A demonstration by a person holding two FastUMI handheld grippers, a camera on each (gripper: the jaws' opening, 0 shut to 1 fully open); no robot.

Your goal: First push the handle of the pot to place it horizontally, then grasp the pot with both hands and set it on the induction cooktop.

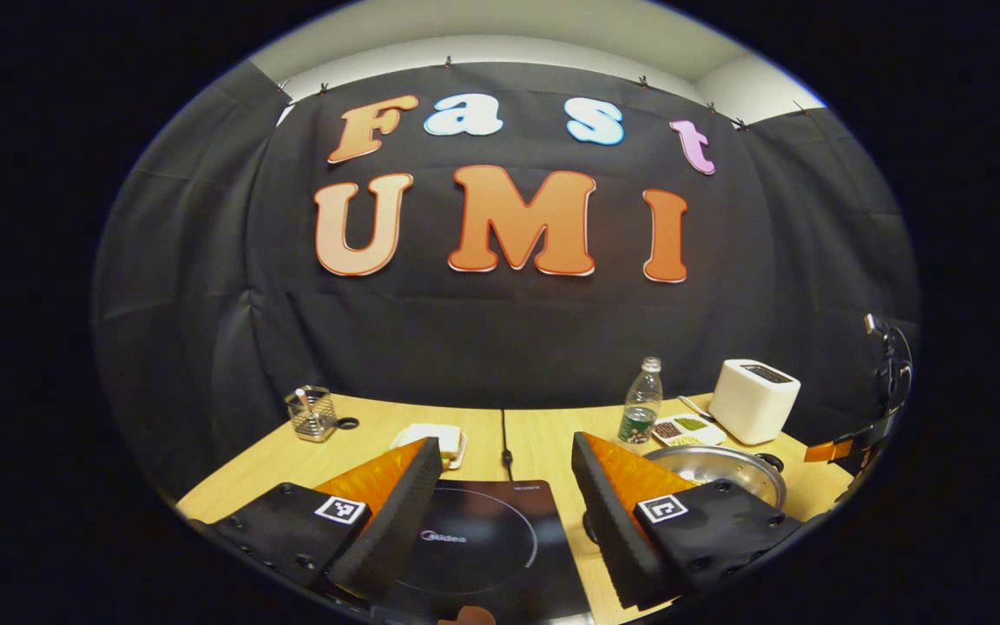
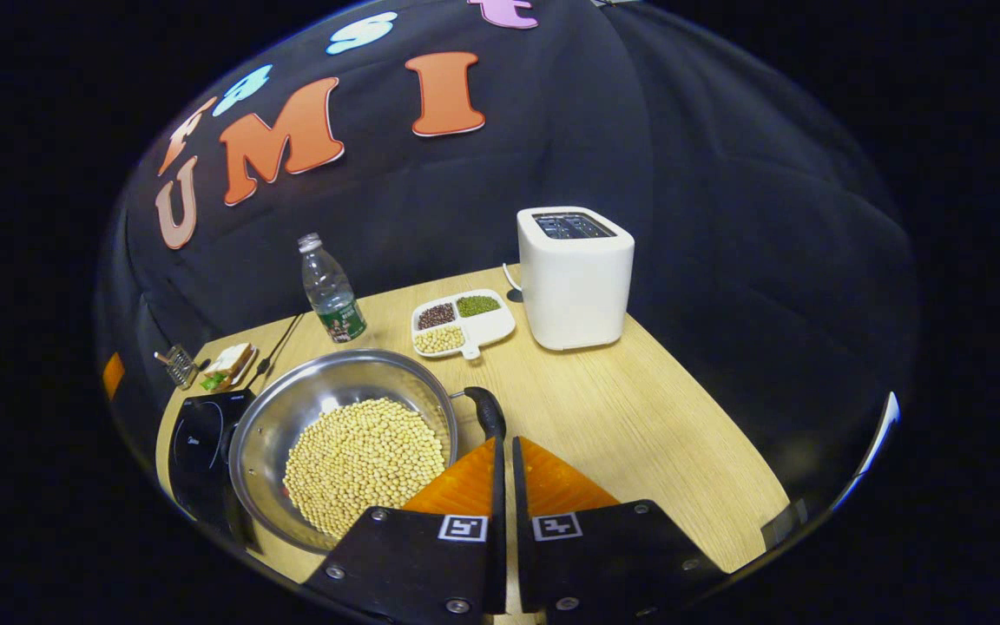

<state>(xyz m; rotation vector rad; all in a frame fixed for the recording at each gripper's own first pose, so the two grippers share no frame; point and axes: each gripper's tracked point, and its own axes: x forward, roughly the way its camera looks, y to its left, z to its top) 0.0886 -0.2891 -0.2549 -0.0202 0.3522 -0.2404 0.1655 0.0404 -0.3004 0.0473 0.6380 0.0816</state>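
Right gripper [image 2: 505, 451], fingers closed on nothing, sits just behind the pot's handle [image 2: 490, 411], which points toward it. Pot [image 2: 292, 417] lies beside the induction cooktop [image 2: 196, 451]. Left gripper [image 1: 507, 486] hovers open above the cooktop, farther off.

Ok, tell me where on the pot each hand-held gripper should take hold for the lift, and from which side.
Probably the right hand-held gripper on the black handle, coming from the pot's toaster side, since the handle sticks out there as a narrow bar. The left hand-held gripper, jaws open, on the thin steel rim on the cooktop side: the pot holds soybeans, so lift level.
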